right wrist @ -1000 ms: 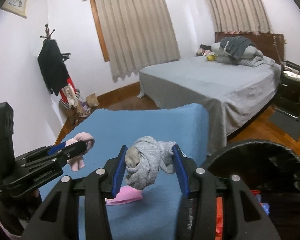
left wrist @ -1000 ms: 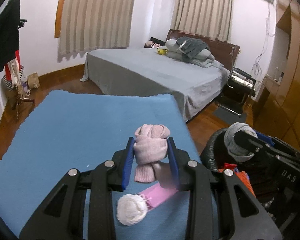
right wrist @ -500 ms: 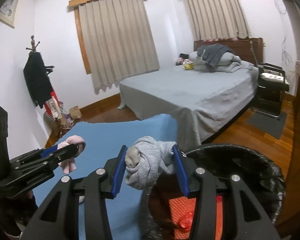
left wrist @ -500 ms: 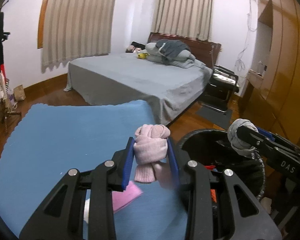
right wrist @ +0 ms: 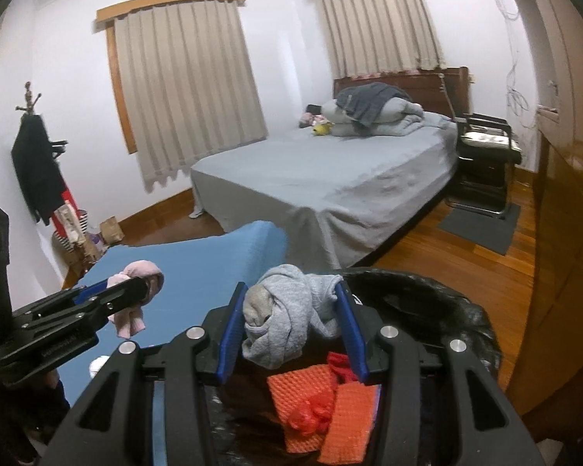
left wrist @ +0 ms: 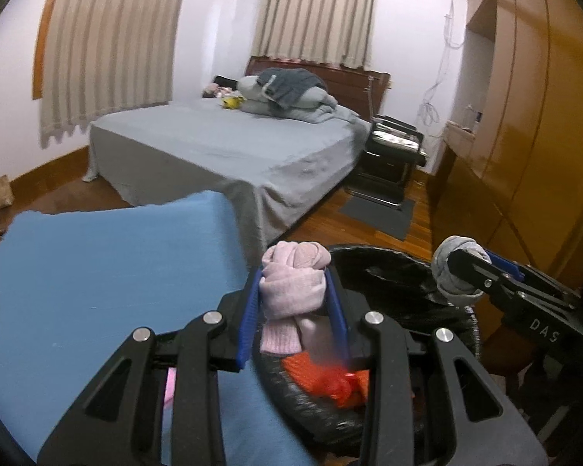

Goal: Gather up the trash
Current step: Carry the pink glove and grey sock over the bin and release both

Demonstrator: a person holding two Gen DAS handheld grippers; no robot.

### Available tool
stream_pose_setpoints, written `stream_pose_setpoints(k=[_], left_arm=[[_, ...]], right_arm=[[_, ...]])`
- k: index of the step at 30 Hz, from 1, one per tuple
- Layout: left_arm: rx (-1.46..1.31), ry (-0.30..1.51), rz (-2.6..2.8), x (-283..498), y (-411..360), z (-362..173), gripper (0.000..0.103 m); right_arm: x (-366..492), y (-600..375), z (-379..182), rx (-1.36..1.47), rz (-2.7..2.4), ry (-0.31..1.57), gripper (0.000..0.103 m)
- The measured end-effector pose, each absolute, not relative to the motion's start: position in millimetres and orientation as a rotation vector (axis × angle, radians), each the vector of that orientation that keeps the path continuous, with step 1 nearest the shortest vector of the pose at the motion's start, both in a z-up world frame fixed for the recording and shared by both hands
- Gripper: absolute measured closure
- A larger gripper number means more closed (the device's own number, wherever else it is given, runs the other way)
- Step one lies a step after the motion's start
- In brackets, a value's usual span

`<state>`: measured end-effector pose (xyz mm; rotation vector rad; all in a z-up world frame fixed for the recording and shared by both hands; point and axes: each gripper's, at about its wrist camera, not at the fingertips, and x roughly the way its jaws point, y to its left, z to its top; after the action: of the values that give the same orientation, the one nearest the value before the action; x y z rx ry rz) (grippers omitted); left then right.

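Trash bin (right wrist: pixel 439 303) has slid beneath both grippers, left gripper (left wrist: pixel 293 306) clamping pink sock (left wrist: pixel 291 291), right gripper (right wrist: pixel 289 330) clamping grey sock (right wrist: pixel 287 310), ready for dropping.

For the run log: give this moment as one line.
left gripper: shut on pink sock | right gripper: shut on grey sock | both over black bin | orange trash inside
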<state>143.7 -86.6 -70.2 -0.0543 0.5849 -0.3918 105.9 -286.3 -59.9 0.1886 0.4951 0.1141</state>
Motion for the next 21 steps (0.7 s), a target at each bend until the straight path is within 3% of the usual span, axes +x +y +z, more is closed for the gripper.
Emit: stream_pose_setpoints(k=[17, 21], left_arm=[[-0.011, 0.645, -0.521, 171, -161, -117, 0.071], [-0.012, 0.658, -0.536, 175, -168, -130, 0.065]], right_arm=[[116, -333, -101, 0.232, 0.008, 0.563, 0.056], [120, -342, -110, 0.232, -0.02, 0.577, 0.054]])
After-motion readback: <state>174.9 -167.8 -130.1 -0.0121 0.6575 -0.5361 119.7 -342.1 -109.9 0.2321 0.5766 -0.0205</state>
